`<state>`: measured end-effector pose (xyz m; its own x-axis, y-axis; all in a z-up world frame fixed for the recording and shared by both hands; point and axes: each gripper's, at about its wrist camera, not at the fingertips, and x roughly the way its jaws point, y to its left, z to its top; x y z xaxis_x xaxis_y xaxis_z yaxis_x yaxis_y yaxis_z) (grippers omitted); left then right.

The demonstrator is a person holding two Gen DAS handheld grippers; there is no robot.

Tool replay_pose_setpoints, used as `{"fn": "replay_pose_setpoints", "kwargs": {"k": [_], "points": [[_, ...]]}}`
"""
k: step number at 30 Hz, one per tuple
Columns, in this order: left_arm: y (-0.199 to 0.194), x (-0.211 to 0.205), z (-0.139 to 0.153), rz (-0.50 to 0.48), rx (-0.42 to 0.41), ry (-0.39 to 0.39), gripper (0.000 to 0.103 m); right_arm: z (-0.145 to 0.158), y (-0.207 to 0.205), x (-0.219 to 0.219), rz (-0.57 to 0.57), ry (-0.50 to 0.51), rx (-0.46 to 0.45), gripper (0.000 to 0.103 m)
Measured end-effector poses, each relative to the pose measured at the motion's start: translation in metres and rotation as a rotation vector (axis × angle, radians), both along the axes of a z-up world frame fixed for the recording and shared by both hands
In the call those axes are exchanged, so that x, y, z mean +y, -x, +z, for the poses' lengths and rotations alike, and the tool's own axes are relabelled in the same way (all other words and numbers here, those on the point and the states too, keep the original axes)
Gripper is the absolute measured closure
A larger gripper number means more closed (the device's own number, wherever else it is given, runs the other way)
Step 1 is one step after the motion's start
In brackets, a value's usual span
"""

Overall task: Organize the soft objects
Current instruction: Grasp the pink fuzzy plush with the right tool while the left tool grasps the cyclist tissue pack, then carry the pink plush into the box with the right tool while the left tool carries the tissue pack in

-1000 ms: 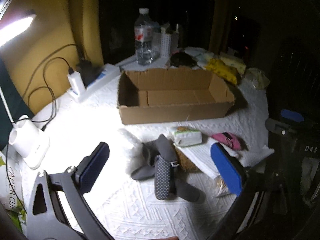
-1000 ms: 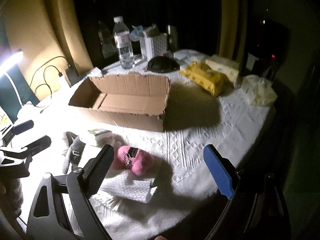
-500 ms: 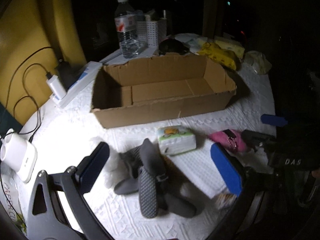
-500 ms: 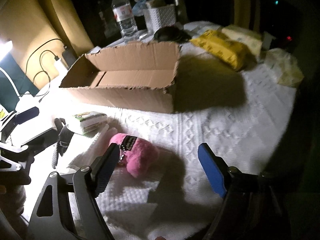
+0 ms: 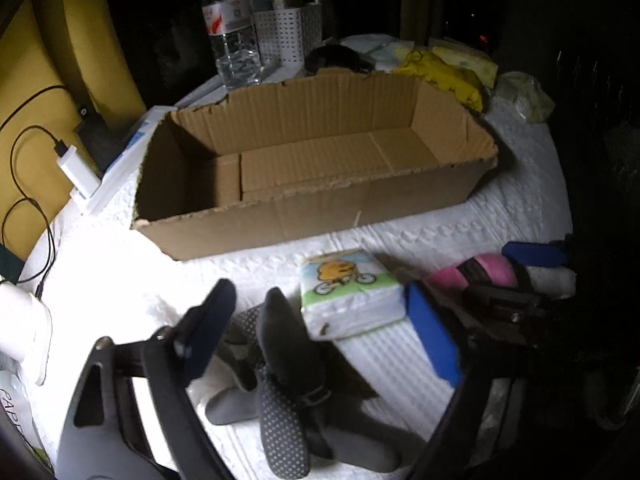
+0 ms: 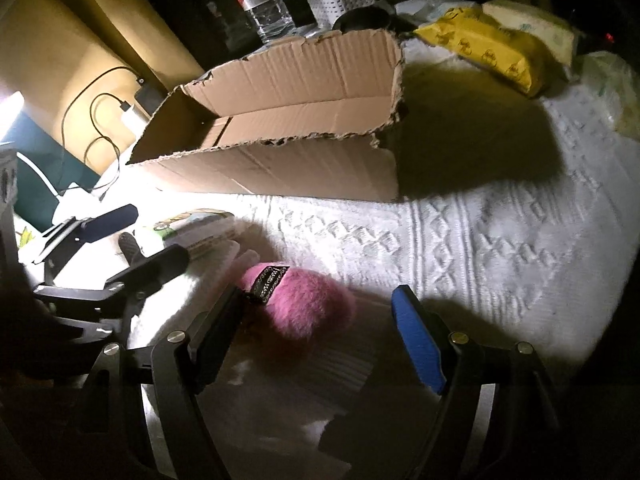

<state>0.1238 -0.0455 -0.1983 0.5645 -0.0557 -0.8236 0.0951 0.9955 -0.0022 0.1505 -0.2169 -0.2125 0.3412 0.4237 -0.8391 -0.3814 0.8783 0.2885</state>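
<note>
An empty cardboard box (image 5: 312,168) stands open on the white-clothed table; it also shows in the right wrist view (image 6: 280,128). My left gripper (image 5: 320,328) is open and low over grey dotted slippers (image 5: 288,384), with a tissue pack (image 5: 350,294) just beyond them. My right gripper (image 6: 316,332) is open with its jaws either side of a pink fluffy pouch (image 6: 300,300), not closed on it. The pouch (image 5: 480,272) and the right gripper (image 5: 516,276) show at the right of the left wrist view. A folded white towel (image 5: 396,364) lies under these things.
Behind the box stand a water bottle (image 5: 232,28), a white perforated basket (image 5: 288,32), a dark object (image 5: 336,58), a yellow packet (image 6: 492,54) and a plastic bag (image 5: 524,96). A power strip with charger and cables (image 5: 80,176) lies left. The table edge runs close on the right.
Both grippers moved forward and down. The left one now hangs over the slippers near the tissue pack; the right one's jaws have come around the pink pouch.
</note>
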Motion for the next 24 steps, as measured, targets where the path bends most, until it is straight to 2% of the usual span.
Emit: {"fn": "replay_pose_setpoints", "kwargs": {"k": [2, 3, 4, 7, 14, 24], "points": [[-0.002, 0.001, -0.003, -0.005, 0.016, 0.013, 0.038, 0.0, -0.001, 0.002, 0.01, -0.02, 0.011, 0.037], [-0.003, 0.001, -0.005, -0.006, 0.024, 0.02, 0.041, 0.0, -0.001, 0.004, 0.019, -0.031, 0.016, 0.042], [-0.004, 0.001, -0.006, -0.007, 0.03, 0.027, 0.046, 0.001, -0.001, 0.005, 0.029, -0.043, 0.016, 0.051], [-0.002, 0.001, -0.006, -0.013, 0.026, 0.04, 0.054, 0.006, 0.003, 0.011, 0.046, -0.028, -0.01, 0.055], [0.005, 0.004, 0.004, -0.002, -0.007, 0.051, 0.054, 0.03, 0.014, 0.006, 0.029, -0.018, -0.102, 0.058], [0.023, 0.004, 0.044, -0.012, -0.098, 0.076, 0.054, 0.067, 0.025, -0.011, -0.01, -0.02, -0.204, 0.057]]}}
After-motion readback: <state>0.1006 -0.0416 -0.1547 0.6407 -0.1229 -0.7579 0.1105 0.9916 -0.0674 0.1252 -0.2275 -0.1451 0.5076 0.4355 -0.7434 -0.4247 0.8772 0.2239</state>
